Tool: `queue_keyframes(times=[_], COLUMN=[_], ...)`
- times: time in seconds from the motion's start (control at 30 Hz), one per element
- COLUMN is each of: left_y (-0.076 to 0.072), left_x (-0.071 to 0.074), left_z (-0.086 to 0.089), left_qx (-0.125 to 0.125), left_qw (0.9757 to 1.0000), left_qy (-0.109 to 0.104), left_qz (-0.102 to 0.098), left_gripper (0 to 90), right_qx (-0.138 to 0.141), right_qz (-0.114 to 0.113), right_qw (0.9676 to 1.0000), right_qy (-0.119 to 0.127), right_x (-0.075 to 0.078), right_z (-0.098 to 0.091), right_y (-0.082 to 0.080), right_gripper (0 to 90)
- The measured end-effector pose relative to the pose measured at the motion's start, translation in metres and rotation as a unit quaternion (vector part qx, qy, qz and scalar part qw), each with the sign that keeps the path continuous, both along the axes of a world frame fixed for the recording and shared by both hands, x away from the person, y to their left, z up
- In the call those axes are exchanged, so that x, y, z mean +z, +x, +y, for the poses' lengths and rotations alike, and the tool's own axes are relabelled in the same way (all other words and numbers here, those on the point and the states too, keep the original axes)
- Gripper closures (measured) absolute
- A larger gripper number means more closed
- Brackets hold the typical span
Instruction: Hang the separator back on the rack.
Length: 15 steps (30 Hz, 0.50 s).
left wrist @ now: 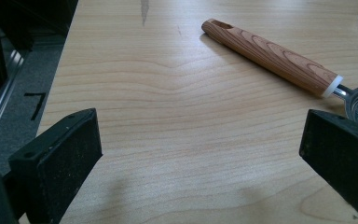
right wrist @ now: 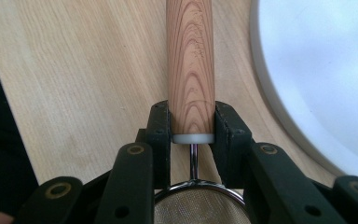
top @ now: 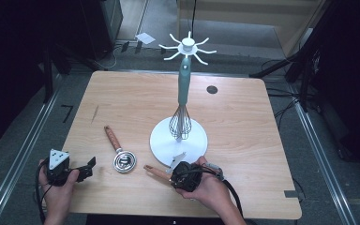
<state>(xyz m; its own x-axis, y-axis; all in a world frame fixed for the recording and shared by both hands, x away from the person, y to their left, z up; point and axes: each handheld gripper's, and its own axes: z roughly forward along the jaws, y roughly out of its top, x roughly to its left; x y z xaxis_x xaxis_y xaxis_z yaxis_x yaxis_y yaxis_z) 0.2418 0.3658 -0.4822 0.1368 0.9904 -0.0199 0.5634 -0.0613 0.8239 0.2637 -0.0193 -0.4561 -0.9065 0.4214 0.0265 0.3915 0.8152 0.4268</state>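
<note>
A strainer with a wooden handle [right wrist: 190, 56] and a mesh bowl [right wrist: 198, 210] lies at the table's front, next to the white stand base [right wrist: 326, 70]. My right gripper [right wrist: 192, 122] is shut on that handle just above its white collar; in the high view the right gripper [top: 172, 170] sits by the base [top: 161, 140] with the handle [top: 153, 171] sticking out to the left. A second wooden-handled utensil [top: 114, 138] with a coiled metal head [top: 124, 161] lies left of centre. My left gripper [top: 89, 167] rests at the front left, open with nothing between its fingers [left wrist: 200, 149], the utensil's handle [left wrist: 275, 58] ahead of it.
A teal-handled whisk [top: 183, 93] hangs from the white hook stand [top: 188, 45] at the table's middle. A small dark round hole [top: 212, 89] sits near the far edge. Dark equipment and cables flank the table on both sides.
</note>
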Motion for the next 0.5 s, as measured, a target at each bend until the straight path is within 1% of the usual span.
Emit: queue_keyframes(times=[0.07, 0.13, 0.17, 0.2, 0.33, 0.5], left_y=[0.000, 0.000, 0.000, 0.000, 0.000, 0.000], left_x=[0.000, 0.000, 0.000, 0.000, 0.000, 0.000], left_z=[0.000, 0.000, 0.000, 0.000, 0.000, 0.001], left_qx=[0.000, 0.001, 0.002, 0.001, 0.002, 0.002], left_qw=[1.0000, 1.0000, 1.0000, 1.0000, 1.0000, 1.0000], left_qy=[0.000, -0.001, -0.001, -0.001, 0.000, -0.001], left_qz=[0.000, 0.000, 0.000, -0.001, 0.000, -0.001], left_gripper=[0.0, 0.0, 0.0, 0.0, 0.0, 0.0], right_qx=[-0.001, -0.006, -0.009, -0.012, -0.020, -0.039], right_qz=[-0.007, -0.019, -0.027, -0.025, -0.035, -0.042], right_qw=[1.0000, 0.9998, 0.9995, 0.9995, 0.9989, 0.9977], right_qy=[0.006, 0.007, 0.012, 0.014, 0.024, 0.037], right_x=[0.001, 0.002, 0.002, 0.003, 0.006, 0.011], right_z=[-0.002, -0.005, -0.007, -0.008, -0.017, -0.032], right_y=[0.000, -0.001, -0.001, -0.001, -0.002, -0.001], right_gripper=[71.8, 71.8, 71.9, 71.8, 71.9, 71.9])
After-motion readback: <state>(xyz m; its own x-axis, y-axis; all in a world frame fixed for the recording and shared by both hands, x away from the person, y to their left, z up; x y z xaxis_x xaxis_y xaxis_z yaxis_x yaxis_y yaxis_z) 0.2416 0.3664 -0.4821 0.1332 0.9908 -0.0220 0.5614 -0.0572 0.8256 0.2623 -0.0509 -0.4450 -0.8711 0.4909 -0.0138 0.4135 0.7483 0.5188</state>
